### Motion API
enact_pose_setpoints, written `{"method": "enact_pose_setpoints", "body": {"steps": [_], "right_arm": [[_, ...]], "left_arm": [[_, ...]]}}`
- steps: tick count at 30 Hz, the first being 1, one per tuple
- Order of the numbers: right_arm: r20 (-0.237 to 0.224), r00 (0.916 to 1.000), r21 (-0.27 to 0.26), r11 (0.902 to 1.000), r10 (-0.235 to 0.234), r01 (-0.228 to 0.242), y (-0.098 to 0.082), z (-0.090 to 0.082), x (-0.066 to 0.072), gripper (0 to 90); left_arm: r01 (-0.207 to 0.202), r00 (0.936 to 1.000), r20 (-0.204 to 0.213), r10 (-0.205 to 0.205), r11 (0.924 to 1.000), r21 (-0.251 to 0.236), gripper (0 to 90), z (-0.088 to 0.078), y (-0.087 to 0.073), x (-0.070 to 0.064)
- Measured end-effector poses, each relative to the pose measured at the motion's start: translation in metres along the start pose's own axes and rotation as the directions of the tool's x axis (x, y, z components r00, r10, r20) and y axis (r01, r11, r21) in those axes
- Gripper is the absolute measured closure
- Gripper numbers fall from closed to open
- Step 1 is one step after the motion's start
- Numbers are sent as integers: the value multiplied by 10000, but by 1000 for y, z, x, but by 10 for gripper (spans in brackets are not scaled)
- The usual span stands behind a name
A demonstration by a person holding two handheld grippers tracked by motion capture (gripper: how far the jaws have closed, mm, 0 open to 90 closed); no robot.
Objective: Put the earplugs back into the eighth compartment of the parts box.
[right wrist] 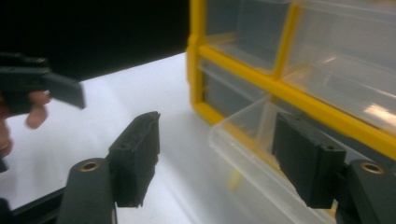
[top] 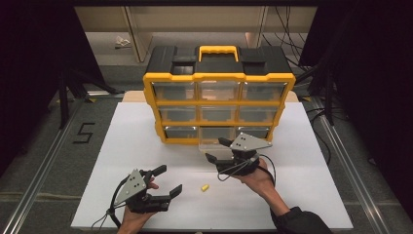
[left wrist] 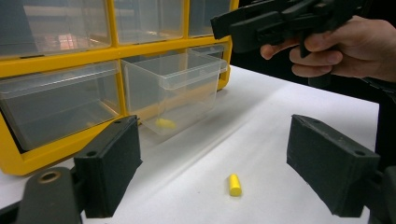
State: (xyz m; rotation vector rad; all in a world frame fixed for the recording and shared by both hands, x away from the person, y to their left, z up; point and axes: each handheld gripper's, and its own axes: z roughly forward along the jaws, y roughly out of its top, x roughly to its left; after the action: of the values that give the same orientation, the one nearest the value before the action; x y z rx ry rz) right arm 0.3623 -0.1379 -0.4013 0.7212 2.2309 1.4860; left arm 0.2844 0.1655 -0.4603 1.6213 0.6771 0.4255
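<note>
Nine clear drawers fill the yellow organizer (top: 218,75); the bottom-middle drawer (left wrist: 175,88) is pulled out, holding one yellow plug (left wrist: 164,123). Another plug (top: 205,187) lies on the table (top: 302,195). Both the left gripper (top: 165,180) and right gripper (top: 217,149) are spread, empty.

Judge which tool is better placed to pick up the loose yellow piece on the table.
Left. The left tool is open and faces the yellow piece lying between its jaws' line; the right tool sits at the pulled-out drawer.
</note>
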Motion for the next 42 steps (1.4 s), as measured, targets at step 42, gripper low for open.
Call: {"method": "enact_pose_setpoints", "body": {"steps": [42], "right_arm": [[-2063,9757,3944,9063,-738,1519,-40,45,33,330]], "left_arm": [[28,10000,-16,-28,10000,-67,174,-1,0,1]]}}
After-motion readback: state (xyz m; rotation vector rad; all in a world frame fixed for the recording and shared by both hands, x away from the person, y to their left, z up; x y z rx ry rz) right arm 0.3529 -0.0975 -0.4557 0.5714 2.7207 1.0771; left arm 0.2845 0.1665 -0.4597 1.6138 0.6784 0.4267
